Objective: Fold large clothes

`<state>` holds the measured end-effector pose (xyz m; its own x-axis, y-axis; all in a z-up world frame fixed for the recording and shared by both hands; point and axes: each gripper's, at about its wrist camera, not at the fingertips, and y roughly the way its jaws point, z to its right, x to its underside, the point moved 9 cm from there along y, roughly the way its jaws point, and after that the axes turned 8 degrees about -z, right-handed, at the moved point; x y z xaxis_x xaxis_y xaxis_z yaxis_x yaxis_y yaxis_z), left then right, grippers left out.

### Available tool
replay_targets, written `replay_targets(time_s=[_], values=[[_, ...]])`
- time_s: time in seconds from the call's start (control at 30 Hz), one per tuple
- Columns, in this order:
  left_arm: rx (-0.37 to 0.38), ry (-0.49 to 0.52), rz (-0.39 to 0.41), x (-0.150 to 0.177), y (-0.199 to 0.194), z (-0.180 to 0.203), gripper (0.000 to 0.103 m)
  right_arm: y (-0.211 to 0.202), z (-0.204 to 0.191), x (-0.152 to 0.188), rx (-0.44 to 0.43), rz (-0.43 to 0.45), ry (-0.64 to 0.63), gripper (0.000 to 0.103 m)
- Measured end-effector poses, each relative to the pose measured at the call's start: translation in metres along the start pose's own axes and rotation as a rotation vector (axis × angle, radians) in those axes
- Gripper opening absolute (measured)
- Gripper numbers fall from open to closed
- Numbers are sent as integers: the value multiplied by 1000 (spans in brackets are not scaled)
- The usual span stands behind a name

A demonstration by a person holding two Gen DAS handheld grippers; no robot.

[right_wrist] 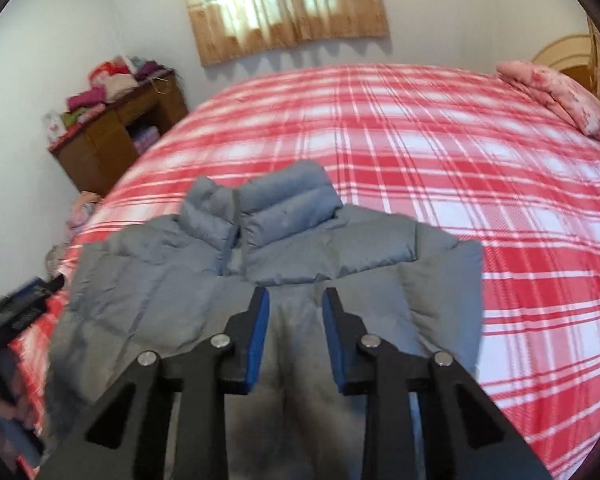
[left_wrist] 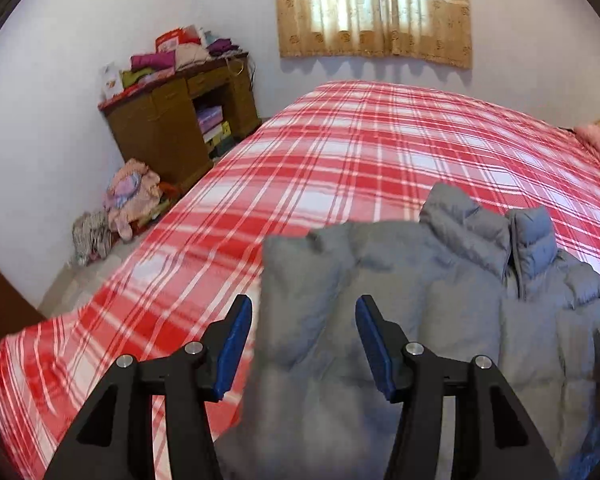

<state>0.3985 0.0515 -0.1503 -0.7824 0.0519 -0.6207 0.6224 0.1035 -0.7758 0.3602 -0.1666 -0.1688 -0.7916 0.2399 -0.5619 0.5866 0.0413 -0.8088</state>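
1. Left gripper is sitting nearest the lens in the left wrist view, jaws standing apart; blue pads are clear of the cloth on both sides, nothing pinched.
2. Grey puffer jacket is lying on the near part of the bed, and its folded-in left edge is showing between the left gripper's fingers, below them, not clamped.
3. Right gripper is hovering over the middle of the jacket, jaws parted with a narrower gap than the left; fabric is showing in the gap, and the pads are not pressing on it as far as the blurred frame shows.
4. Jacket collar is standing up and pointing toward the far side of the bed, zipper running down the centre.
5. Both sleeves are looking folded in, so the jacket is reading as a rough rectangle.
6. Red-and-white plaid bedspread is covering the whole bed under the jacket.
7. Pink pillow is lying at the far right corner, well apart from the jacket.
8. Wooden cabinet is standing by the left wall with folded clothes piled on top; more clothes are heaped on the floor beside it.
9. Curtained window is glowing on the far wall.
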Motion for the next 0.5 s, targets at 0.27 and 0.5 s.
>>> replay_targets(time_s=[0.27, 0.5], values=[[-3, -3, -56, 16, 57, 17, 55, 35, 14, 37, 42, -33, -57, 29], [-104, 89, -23, 32, 76, 31, 55, 39, 21, 39, -14, -45, -7, 27]])
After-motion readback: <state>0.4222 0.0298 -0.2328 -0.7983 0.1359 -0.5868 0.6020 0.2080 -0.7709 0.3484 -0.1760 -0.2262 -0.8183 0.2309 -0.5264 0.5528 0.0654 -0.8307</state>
